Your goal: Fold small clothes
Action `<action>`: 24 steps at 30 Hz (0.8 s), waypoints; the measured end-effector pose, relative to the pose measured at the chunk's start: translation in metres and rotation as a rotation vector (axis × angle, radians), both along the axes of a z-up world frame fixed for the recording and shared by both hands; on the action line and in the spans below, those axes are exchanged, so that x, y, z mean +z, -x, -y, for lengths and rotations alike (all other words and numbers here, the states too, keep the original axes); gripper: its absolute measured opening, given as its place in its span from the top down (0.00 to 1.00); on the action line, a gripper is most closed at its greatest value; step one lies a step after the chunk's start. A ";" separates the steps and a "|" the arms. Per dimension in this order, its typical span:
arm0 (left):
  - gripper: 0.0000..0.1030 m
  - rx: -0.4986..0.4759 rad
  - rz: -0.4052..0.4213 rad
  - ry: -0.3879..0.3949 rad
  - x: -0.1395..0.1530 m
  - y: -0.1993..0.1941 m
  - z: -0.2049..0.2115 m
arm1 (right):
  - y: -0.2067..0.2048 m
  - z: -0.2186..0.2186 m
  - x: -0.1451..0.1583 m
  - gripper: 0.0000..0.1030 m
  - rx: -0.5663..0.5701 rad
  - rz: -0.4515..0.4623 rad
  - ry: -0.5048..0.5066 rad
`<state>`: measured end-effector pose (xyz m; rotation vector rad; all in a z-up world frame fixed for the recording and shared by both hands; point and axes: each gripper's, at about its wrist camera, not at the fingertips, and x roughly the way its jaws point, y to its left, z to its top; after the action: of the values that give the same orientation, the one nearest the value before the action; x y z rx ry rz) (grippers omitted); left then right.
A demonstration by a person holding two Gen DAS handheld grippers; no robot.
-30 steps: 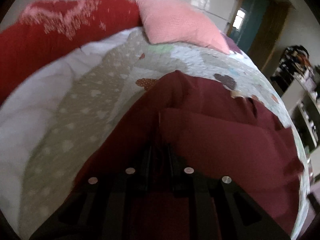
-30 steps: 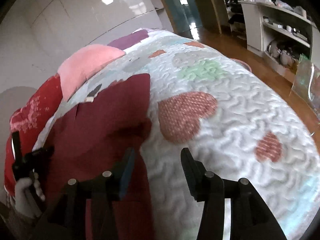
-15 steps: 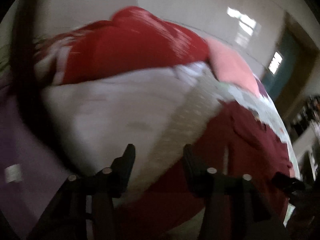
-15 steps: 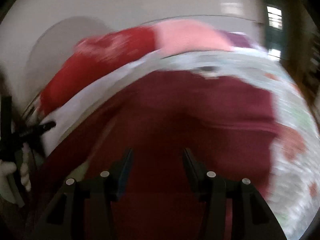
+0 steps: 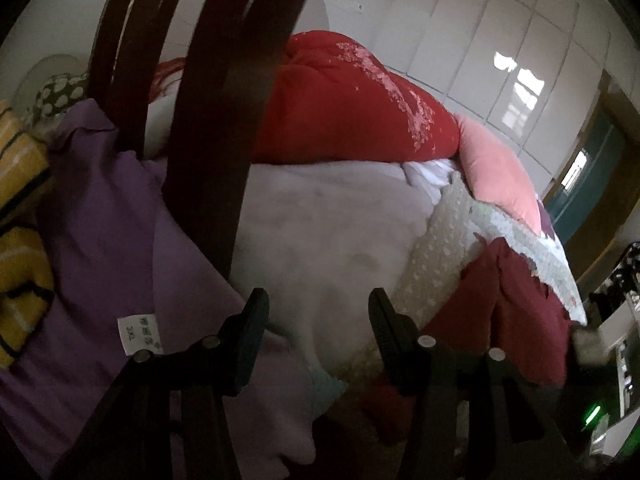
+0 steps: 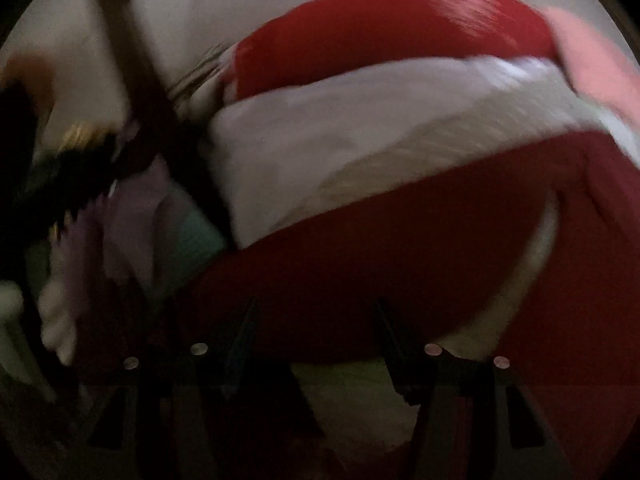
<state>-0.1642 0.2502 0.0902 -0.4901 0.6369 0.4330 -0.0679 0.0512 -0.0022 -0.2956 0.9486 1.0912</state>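
The maroon garment (image 5: 516,320) lies on the bed at the right of the left wrist view, apparently already folded over on itself, though its far edge is cut off by the frame. Neither claw grips it: the left gripper (image 5: 318,320) stands with its fingers spread and nothing between them, just above a purple garment (image 5: 100,240) with a white size tag, likely the next piece to fold. The right gripper (image 6: 314,332) also has its fingers apart, empty, over the maroon cloth; that view is badly blurred. A yellow striped garment (image 5: 20,248) waits at the far left. The bed carries a white duvet (image 5: 332,232), a heart-patterned quilt (image 5: 516,240), a red blanket (image 5: 352,108) and a pink pillow (image 5: 496,172). Dark wooden slats (image 5: 216,120) cross the foreground; white wardrobe panels (image 5: 480,36) line the wall.
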 end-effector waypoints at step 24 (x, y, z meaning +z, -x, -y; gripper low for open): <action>0.48 -0.227 -0.022 0.005 0.006 -0.057 0.068 | -0.112 0.216 0.140 0.92 -0.651 0.289 -0.252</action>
<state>-0.1075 0.1826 0.0962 -0.4127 0.7062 0.2219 0.0444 -0.1645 0.1376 0.0680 0.5730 0.5362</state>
